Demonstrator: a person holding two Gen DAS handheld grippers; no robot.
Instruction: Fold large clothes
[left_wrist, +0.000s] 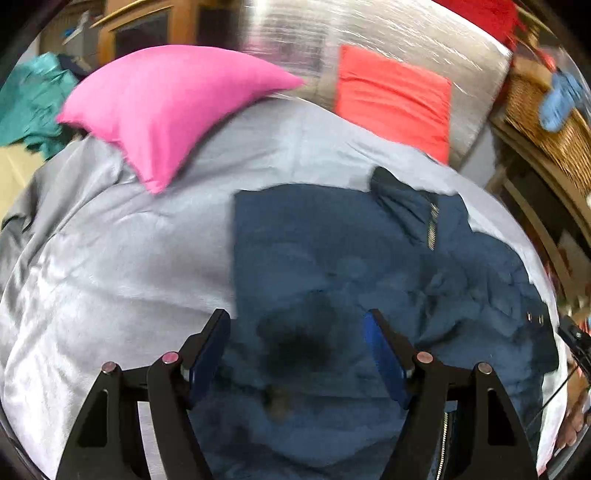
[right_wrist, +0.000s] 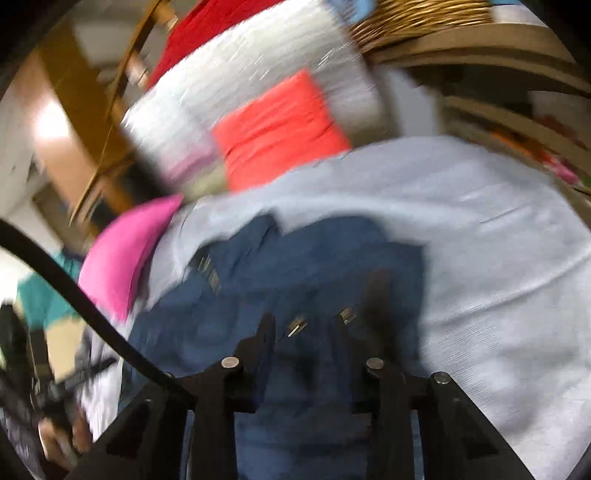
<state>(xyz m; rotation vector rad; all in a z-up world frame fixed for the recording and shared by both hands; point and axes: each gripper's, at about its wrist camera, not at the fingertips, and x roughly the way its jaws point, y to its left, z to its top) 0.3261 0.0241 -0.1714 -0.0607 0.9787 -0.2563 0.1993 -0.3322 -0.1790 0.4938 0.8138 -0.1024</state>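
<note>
A dark navy blue jacket (left_wrist: 332, 266) lies spread on a pale grey bedspread (left_wrist: 129, 266). Its left edge runs straight, as if folded. A metal zipper (left_wrist: 431, 229) shows near the upturned collar at the far right, and small metal snaps sit at the right edge. The fabric on the right side is rumpled. The right wrist view, blurred, shows the same jacket (right_wrist: 314, 266).

Matt navy cloth jacket (left_wrist: 332, 266) with metal zipper (left_wrist: 432, 225) on sheeny grey bedspread (left_wrist: 110, 258).

Navy blue jacket (left_wrist: 332, 266) with silvery zipper teeth (left_wrist: 432, 225), on pale grey bedspread (left_wrist: 129, 251). Hot pink pillow (left_wrist: 166, 103), coral-red cushion (left_wrist: 391, 99), teal cloth (left_wrist: 29, 99), tan woven basket (left_wrist: 543, 122). Black left gripper (left_wrist: 297, 325), blue pads (left_wrist: 384, 354).
</note>
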